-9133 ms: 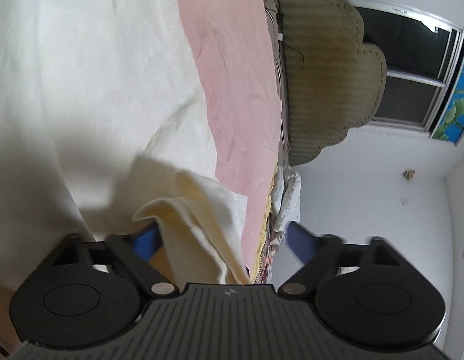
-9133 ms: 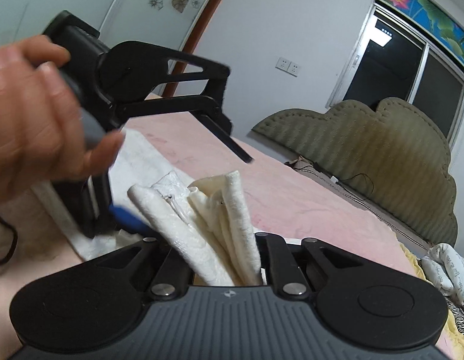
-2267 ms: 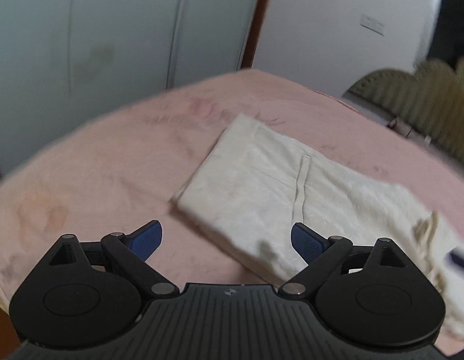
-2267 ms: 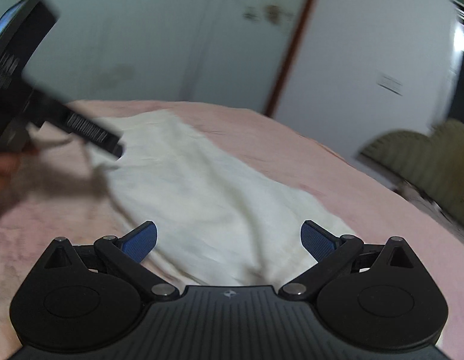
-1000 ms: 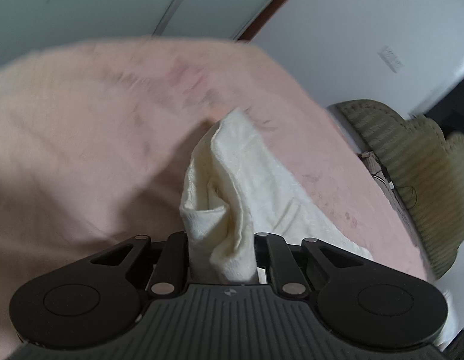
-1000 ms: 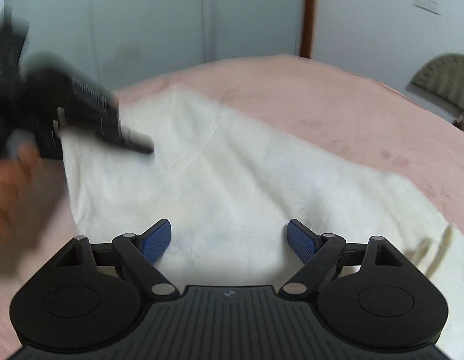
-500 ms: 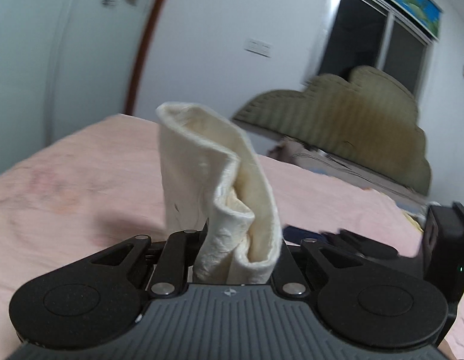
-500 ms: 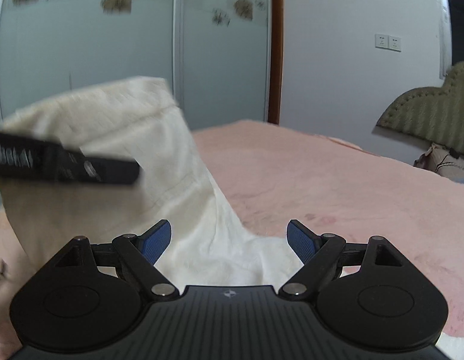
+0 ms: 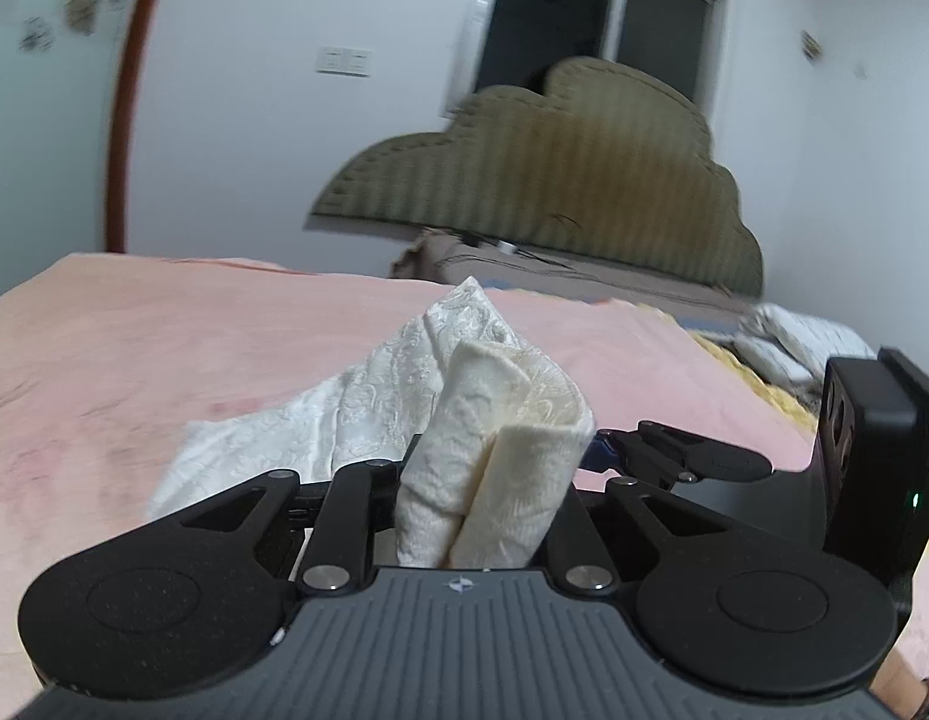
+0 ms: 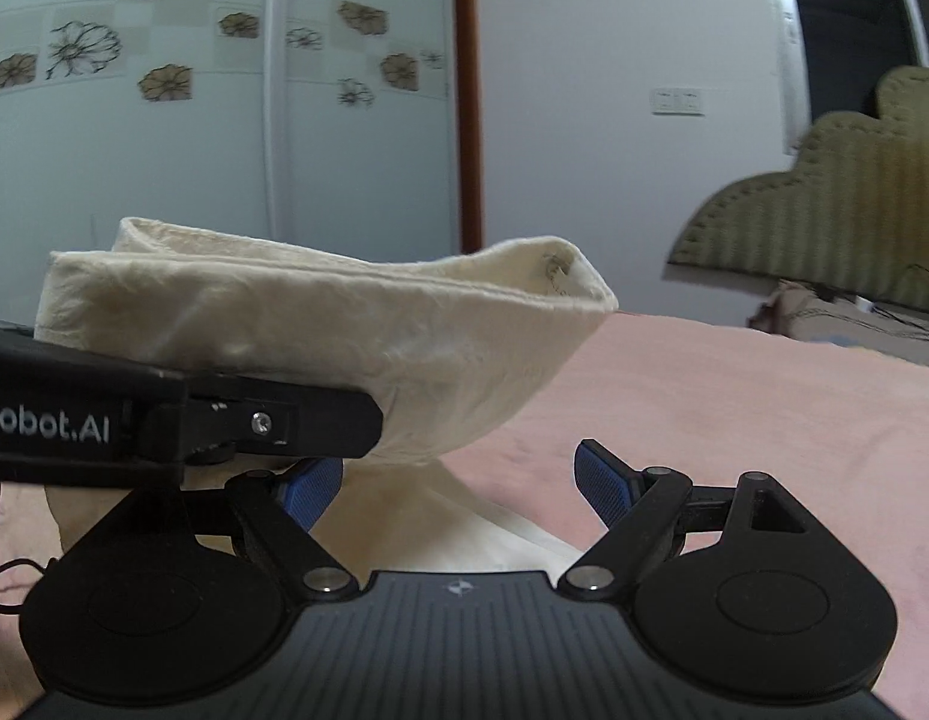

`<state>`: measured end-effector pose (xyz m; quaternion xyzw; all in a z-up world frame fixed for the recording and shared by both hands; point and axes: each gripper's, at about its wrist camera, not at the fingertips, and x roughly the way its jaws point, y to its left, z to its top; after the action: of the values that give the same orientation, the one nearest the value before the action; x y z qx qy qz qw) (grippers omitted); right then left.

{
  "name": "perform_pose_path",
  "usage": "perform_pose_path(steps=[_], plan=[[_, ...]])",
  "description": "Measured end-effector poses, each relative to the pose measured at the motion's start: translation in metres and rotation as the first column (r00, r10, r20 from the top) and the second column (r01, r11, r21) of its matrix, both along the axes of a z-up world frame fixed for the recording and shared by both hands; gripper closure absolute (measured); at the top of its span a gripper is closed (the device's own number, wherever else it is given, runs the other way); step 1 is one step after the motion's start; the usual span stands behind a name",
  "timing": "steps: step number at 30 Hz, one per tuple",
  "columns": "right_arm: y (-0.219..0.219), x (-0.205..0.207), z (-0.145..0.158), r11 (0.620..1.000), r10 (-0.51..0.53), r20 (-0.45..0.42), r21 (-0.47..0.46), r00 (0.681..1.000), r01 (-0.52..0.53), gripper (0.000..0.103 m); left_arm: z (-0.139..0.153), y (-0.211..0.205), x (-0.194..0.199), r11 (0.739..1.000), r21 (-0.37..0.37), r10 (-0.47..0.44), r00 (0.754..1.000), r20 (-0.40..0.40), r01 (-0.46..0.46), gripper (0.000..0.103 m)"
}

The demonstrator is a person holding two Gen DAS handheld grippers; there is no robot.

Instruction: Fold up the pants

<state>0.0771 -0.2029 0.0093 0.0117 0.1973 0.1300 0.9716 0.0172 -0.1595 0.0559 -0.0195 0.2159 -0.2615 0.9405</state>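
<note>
Left gripper clenched on bunched end of cream pants, lifted above pink bed. Right gripper released, empty, beside hanging fabric. You carry held end across evenly, keep edges aligned, lower flat; free gripper steadies fold line.

two tongs, left tongs and right tongs; one pants ahead of them; one bed; one headboard.

Cream pants, textured fabric, folded end bunched and lifted; the rest trailing on pink bed
</note>
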Motion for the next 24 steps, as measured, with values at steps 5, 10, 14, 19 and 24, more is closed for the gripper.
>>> perform_pose_path(steps=[5,10,14,19,24], plan=[[-0.041,-0.020,-0.007,0.998,-0.055,-0.018,-0.014,0.998,0.055,0.018,-0.016,-0.053,-0.012,0.996,0.050,-0.074,0.997,-0.001,0.074,0.087],[-0.069,-0.037,-0.023,0.993,-0.109,-0.070,-0.053,0.992,0.105,0.018,-0.037,-0.091,-0.020,0.988,0.095,-0.115,0.993,-0.031,0.118,0.085],[-0.080,-0.044,-0.041,0.990,-0.130,-0.116,-0.069,0.985,0.122,0.018,-0.055,-0.104,-0.018,0.985,0.108,-0.126,0.987,-0.097,0.136,0.083],[-0.090,-0.055,-0.055,0.992,-0.117,-0.167,-0.068,0.979,0.107,0.018,-0.069,-0.103,-0.017,0.976,0.117,-0.164,0.972,-0.165,0.185,0.068],[-0.108,-0.076,-0.052,0.984,-0.158,-0.235,-0.124,0.959,0.131,0.018,-0.073,-0.095,-0.011,0.967,0.048,-0.230,0.935,-0.270,0.251,0.054]])
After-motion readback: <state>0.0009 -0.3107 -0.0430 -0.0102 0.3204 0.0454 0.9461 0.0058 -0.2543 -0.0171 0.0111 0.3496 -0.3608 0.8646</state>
